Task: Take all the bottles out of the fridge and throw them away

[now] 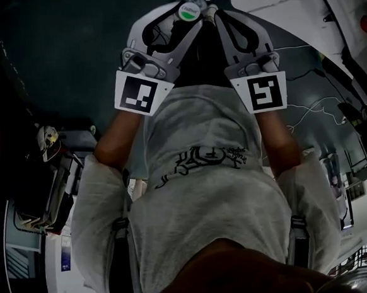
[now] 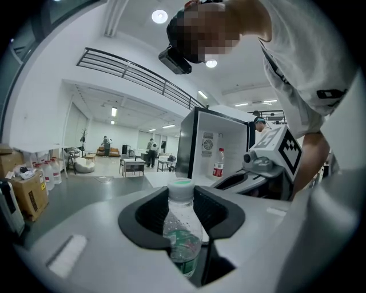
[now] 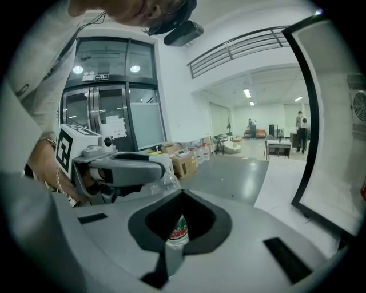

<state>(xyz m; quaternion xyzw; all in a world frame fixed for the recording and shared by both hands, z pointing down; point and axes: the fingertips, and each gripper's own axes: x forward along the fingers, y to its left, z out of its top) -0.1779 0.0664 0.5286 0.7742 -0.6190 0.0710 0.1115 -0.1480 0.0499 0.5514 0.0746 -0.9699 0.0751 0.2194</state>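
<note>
So, clear bottle [image 2: 183, 240], green-white cap, sits in left gripper [image 2: 183, 213], jaws clamped round its shoulder, up in the air at chest. Looks near empty, so probably light, thin-walled, crushable and slick. Neck under cap seems safest hold. Right gripper [image 3: 180, 214] pinched tight on slim red-label bottle [image 3: 178, 230]. Open fridge [image 2: 194, 143] beyond holds another shelf bottle [image 2: 218, 163].

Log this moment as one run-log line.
left tool: gripping green-cap bottle | right tool: shut on red-label bottle | fridge: open, shelf bottle inside
</note>
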